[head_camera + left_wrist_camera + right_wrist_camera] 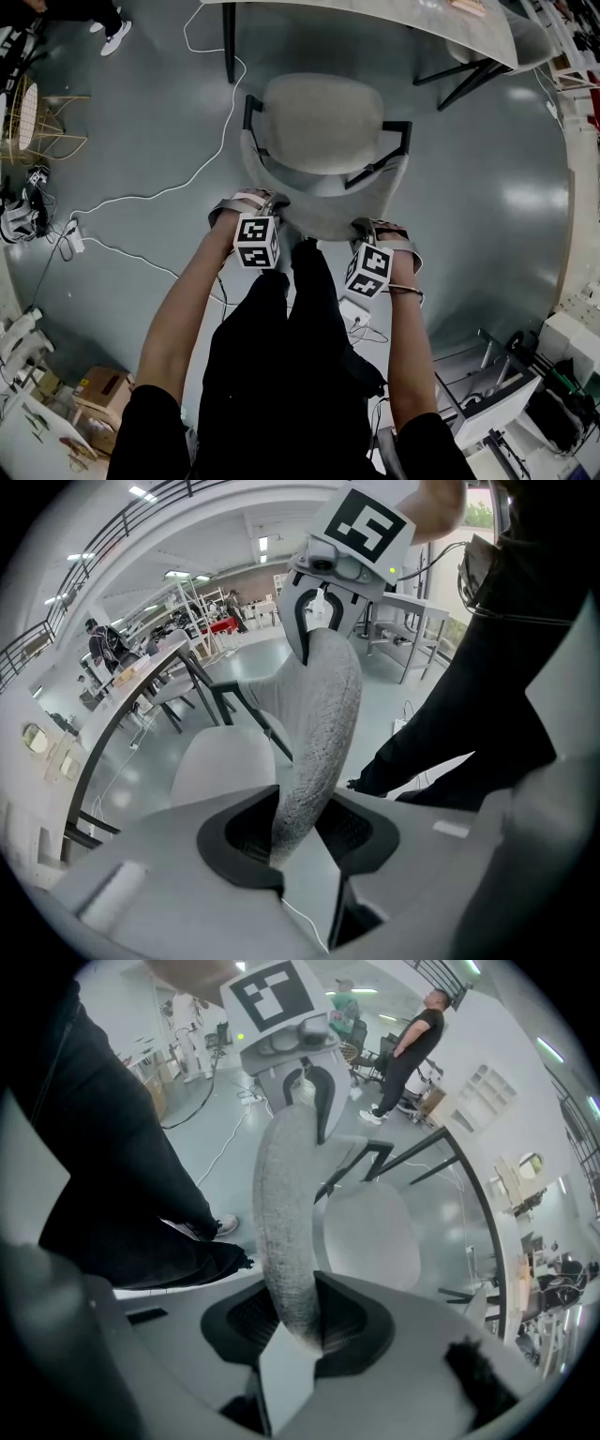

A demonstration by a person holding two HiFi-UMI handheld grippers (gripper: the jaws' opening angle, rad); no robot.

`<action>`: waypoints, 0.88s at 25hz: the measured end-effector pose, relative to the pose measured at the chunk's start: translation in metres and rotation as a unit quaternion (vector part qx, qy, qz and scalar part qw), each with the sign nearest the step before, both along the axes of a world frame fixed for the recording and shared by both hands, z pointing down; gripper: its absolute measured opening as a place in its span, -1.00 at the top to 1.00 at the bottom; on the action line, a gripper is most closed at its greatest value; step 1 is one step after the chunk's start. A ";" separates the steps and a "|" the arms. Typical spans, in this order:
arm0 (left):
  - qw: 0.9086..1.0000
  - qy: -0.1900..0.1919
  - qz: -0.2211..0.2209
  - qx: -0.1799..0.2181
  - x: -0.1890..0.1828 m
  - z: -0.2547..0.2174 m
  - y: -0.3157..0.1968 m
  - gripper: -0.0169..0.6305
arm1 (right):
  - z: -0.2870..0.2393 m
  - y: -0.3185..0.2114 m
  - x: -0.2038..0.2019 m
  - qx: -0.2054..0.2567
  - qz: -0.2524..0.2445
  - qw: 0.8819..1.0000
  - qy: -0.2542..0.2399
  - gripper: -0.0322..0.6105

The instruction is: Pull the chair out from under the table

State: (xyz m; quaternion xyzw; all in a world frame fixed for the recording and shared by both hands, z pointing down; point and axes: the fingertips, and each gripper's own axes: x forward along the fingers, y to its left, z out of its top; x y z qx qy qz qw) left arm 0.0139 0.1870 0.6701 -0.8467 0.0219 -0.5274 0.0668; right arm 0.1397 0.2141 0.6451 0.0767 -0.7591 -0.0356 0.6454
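The chair [323,127] stands on the glossy grey floor [159,112] just near of the table [394,23], its rounded pale seat clear of the smooth top. Its curved back [323,217] is a thick band of nubbly grey fabric. The left gripper [298,829] clamps its left end, the right gripper [300,1321] its right end, ribbed dark pads [352,1316] pressing the cloth

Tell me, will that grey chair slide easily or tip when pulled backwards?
Probably slides readily: the floor looks smooth, glossy. The chair seems fairly light, given its thin black frame. Tipping seems unlikely: left gripper and right gripper clamp both backrest ends.
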 end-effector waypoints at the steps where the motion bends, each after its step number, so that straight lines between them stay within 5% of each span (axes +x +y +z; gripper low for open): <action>1: 1.000 -0.001 0.000 0.000 0.000 0.000 0.002 0.58 | 0.000 0.002 0.000 0.001 0.000 1.000 0.000 0.60; 22: 1.000 -0.006 0.004 0.003 -0.003 0.004 0.042 0.58 | 0.003 0.044 -0.003 0.002 0.008 1.000 -0.003 0.60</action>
